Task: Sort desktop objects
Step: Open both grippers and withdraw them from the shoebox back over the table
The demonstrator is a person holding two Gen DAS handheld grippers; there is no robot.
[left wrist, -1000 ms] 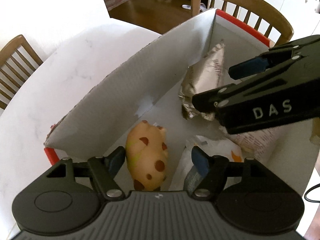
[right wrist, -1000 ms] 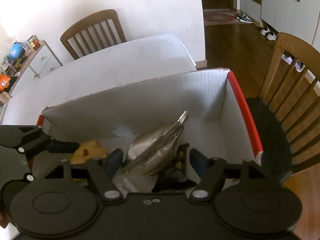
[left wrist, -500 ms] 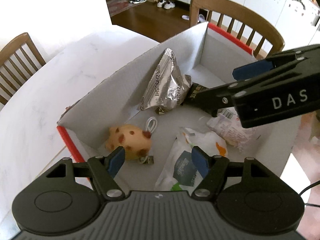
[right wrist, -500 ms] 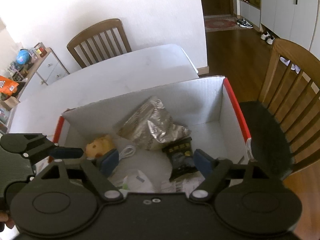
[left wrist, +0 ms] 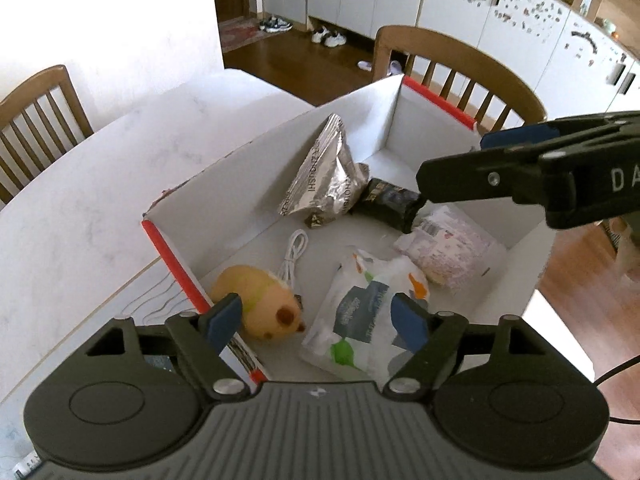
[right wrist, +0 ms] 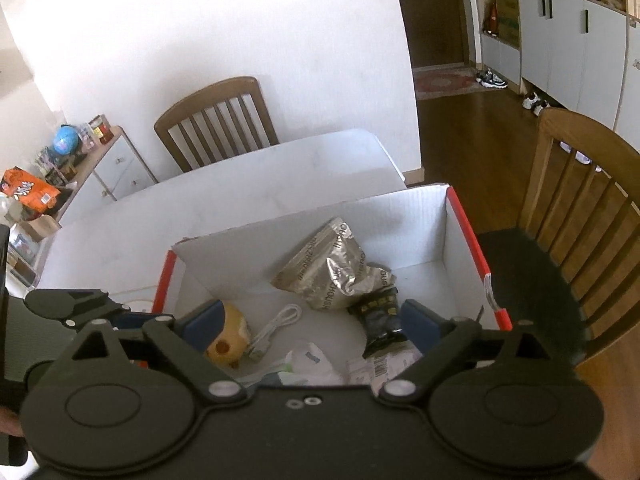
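Observation:
A white cardboard box [left wrist: 404,120] [right wrist: 448,240] with red edges stands on the white table. Inside lie a silver foil snack bag [left wrist: 326,172] [right wrist: 328,268], a dark packet [left wrist: 390,202] [right wrist: 378,316], a yellow spotted plush toy [left wrist: 260,300] [right wrist: 228,340], a white cable [left wrist: 294,254] [right wrist: 276,330], a white wipes pack [left wrist: 360,312] and a pale printed packet [left wrist: 444,248]. My left gripper [left wrist: 316,318] hovers above the box's near corner, its jaws opening with nothing between them. My right gripper [right wrist: 310,322] also hovers above the box, jaws opening and empty; it reaches in from the right in the left wrist view [left wrist: 452,160].
Wooden chairs [right wrist: 218,120] [right wrist: 584,200] [left wrist: 452,64] stand around the table [left wrist: 100,184]. A side cabinet [right wrist: 100,164] with clutter is at the far left. Dark wood floor [right wrist: 472,128] lies beyond the box's right side.
Both grippers rose and drew back from the box. The right one let go of the silver foil bag, which now rests against the box wall. The plush toy lies free, and both jaws widened.

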